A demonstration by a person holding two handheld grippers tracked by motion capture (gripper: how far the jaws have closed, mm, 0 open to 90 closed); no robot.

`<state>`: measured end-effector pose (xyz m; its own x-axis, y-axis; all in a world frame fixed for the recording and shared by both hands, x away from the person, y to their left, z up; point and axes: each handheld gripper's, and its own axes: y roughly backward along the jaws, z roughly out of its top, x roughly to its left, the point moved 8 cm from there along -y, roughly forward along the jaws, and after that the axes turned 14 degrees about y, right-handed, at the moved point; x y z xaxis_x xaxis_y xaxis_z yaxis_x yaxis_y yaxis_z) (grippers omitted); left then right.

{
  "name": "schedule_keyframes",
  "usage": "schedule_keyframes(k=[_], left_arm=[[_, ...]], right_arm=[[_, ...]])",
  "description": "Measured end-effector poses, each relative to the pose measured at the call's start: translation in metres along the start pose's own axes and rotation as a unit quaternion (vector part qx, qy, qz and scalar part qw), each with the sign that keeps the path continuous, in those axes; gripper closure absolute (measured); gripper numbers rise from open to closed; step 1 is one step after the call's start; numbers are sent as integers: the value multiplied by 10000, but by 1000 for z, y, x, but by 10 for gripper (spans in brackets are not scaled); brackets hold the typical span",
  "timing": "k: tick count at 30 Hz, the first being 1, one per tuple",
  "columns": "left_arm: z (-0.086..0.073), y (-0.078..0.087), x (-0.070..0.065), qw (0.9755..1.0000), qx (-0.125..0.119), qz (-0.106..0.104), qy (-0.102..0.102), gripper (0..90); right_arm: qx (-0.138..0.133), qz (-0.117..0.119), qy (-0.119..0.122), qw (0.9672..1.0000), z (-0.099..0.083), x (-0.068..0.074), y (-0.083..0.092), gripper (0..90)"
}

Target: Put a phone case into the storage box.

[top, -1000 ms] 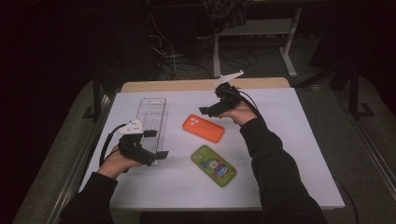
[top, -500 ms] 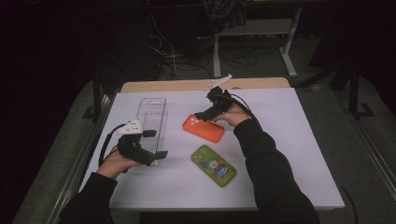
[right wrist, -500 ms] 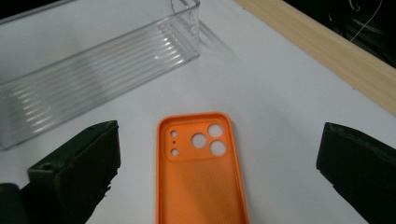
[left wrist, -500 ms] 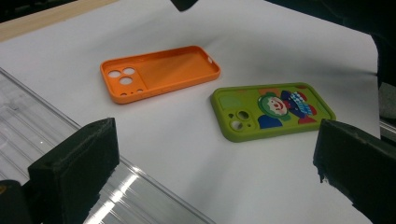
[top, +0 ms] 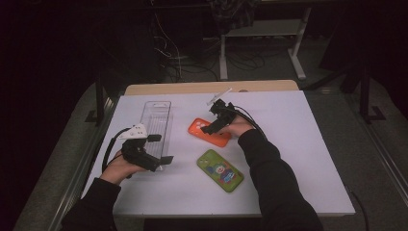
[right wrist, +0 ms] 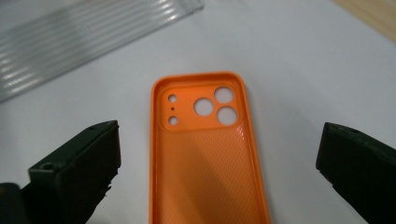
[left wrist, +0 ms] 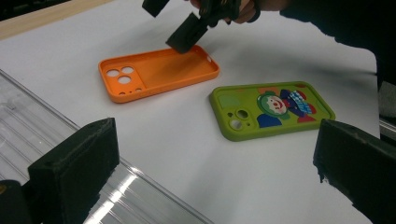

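An orange phone case lies hollow side up in the middle of the white table; the right gripper view shows it between the jaws, camera holes at the far end. My right gripper hovers open just over it. A green phone case with a cartoon clown lies nearer the front edge, also seen as a green case in the left gripper view. My left gripper is open, held over the near end of a clear plastic tray, with nothing between its jaws.
The white table top has bare room to the right and along the front. A wooden strip runs along the far edge. Beyond it stand dark floor, cables and a white stand's legs.
My right gripper has moved left and down from the far side of the table to sit over the orange case. The left gripper and both cases have stayed put.
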<state>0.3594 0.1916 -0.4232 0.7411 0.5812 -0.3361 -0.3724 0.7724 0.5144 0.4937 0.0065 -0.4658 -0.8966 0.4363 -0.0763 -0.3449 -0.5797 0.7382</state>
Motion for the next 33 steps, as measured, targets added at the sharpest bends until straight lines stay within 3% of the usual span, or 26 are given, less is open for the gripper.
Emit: schedule_keyframes(k=[6,19,24,33], left_arm=[[-1,-1,0,10000,8,-3,15,0],[0,0,0,10000,2,1,3,0],[-1,-1,0,10000,9,-2,10,0],[-1,0,1,10000,-9,31,19,0]], right_arm=[[97,58,-32,9999,-6,2,-11,0],[571,-5,294,9979,-21,5,-34,9],[608,106,267,9977,-22,9,-36,42],[670,38,439,9968,-25,8,-39,105]])
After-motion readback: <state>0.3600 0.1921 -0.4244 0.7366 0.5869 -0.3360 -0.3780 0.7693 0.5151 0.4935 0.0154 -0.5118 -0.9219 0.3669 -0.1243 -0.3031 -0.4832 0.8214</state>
